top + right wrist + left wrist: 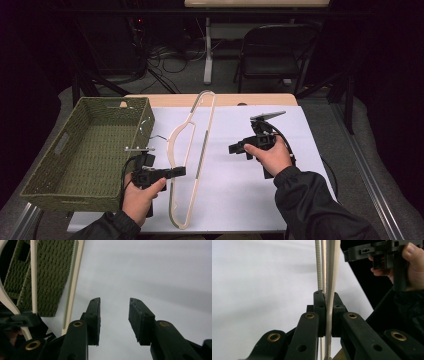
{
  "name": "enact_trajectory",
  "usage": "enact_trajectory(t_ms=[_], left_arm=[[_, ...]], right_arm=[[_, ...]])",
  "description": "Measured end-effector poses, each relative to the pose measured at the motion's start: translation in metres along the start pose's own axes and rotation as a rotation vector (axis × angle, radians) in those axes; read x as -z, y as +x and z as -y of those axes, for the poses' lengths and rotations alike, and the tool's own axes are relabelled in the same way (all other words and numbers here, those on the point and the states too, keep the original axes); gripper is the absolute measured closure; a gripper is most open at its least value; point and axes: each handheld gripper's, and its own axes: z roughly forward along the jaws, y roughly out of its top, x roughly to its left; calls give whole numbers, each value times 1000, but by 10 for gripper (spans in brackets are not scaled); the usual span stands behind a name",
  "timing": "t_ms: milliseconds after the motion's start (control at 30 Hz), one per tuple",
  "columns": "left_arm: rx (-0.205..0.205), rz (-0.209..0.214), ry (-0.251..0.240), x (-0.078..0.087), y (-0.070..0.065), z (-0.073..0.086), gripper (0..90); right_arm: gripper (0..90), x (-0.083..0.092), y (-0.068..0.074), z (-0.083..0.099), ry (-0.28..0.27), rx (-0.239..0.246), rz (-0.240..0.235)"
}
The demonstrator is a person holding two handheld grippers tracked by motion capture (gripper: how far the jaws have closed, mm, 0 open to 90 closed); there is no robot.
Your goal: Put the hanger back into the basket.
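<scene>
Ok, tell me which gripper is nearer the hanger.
Left. The left gripper is shut on the hanger, clamping its side bar. The right gripper is open, apart to its right over the table.

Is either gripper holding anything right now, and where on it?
The left gripper is shut on the cream hanger, pinching one thin side arm. The right gripper is open and empty.

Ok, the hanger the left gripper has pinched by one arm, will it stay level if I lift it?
Probably not. The left gripper clamps the hanger on one thin edge, so it may swing. It looks stiff, light, smooth, possibly slippery.
</scene>
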Motion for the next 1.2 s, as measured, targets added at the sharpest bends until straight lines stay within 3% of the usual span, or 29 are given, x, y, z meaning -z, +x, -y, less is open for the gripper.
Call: enact_trajectory(t_ms=[333,500,633,800,1033,1200], left_arm=[[-143,-204,92,8,-6,-20,871],[-165,-273,141,3,-7,-28,871],[-163,-276,185,0,-11,-35,871],[-210,-287,202,4,-23,-44,871],[-237,-290,224,22,-35,-56,871],[-235,-307,207,38,-36,-64,872]], right_arm=[[591,1,-5,8,-17,78,57],[580,2,-6,10,-24,109,79],[577,1,-5,12,-27,123,91],[575,1,-4,13,-25,129,90],[570,3,-7,16,-19,126,93],[570,4,-11,18,-21,122,95]])
